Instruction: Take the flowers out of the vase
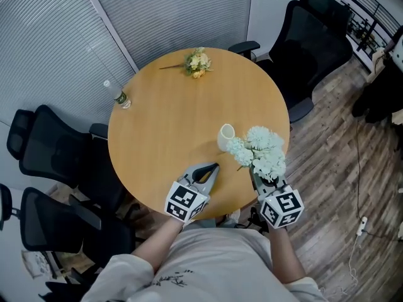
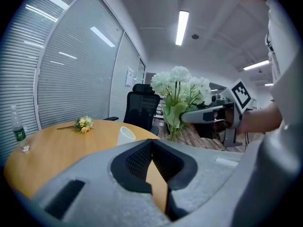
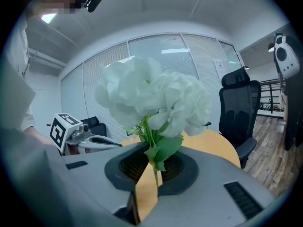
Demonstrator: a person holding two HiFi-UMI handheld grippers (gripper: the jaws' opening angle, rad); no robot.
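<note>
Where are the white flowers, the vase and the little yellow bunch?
white flowers [image 1: 263,150]: head view, on the blooms.
vase [image 1: 224,143]: head view, on its white wall.
yellow bunch [image 1: 197,62]: head view, on the blossoms.

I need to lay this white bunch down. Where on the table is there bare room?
The widest bare patch is the table's middle, bordered by the bottle, the yellow bouquet and the vase. The near edge is crowded: vase, white flowers, left gripper, right gripper.
</note>
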